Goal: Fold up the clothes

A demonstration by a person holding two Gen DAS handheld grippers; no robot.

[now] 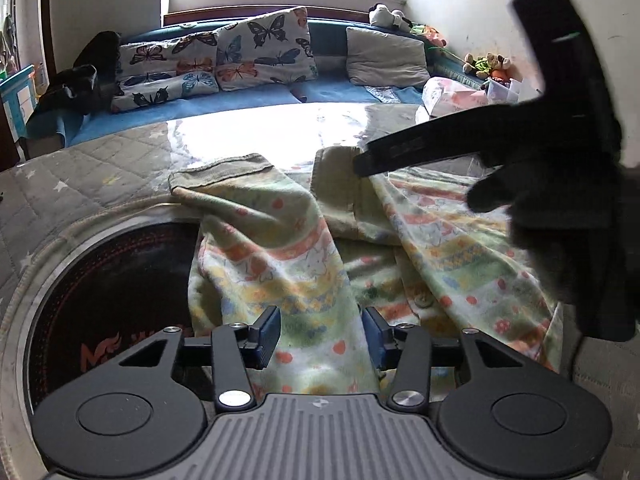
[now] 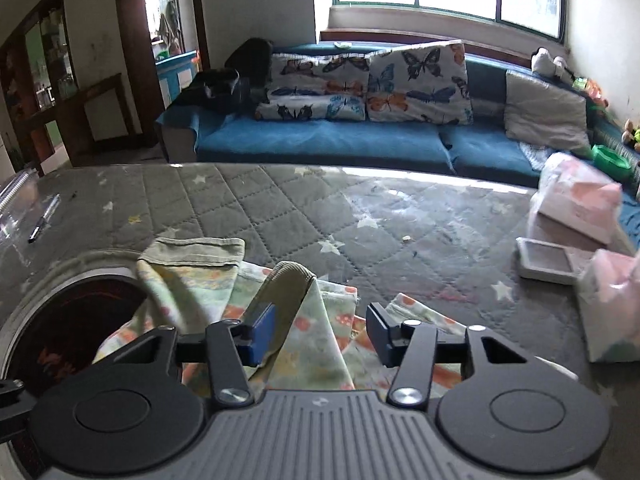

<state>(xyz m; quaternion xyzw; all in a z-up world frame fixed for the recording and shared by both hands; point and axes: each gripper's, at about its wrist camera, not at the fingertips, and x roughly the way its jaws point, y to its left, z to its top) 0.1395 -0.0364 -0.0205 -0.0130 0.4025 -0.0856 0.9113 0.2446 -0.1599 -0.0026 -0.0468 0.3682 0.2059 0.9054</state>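
Observation:
A pastel-printed child's garment (image 1: 304, 240) with green ribbed cuffs lies crumpled on the quilted table cover (image 2: 320, 200). My left gripper (image 1: 323, 336) is open, and a ridge of the cloth runs between its blue pads without being pinched. One sleeve cuff (image 1: 220, 172) lies flat at the far left. My right gripper (image 2: 320, 332) is also open, low over the garment (image 2: 320, 352). A raised cuff (image 2: 292, 280) stands between its fingers, close to the left pad. In the left wrist view a gloved hand (image 1: 560, 220) holds the right tool, one of its fingers (image 1: 400, 152) over the other cuff (image 1: 336, 168).
A round black hotplate (image 1: 120, 280) is set into the table under the garment's left edge. A pen (image 2: 42, 220) lies far left. Pink packages (image 2: 576, 200) and a small grey box (image 2: 548, 264) sit at the right. A blue sofa (image 2: 320, 140) with butterfly pillows is behind.

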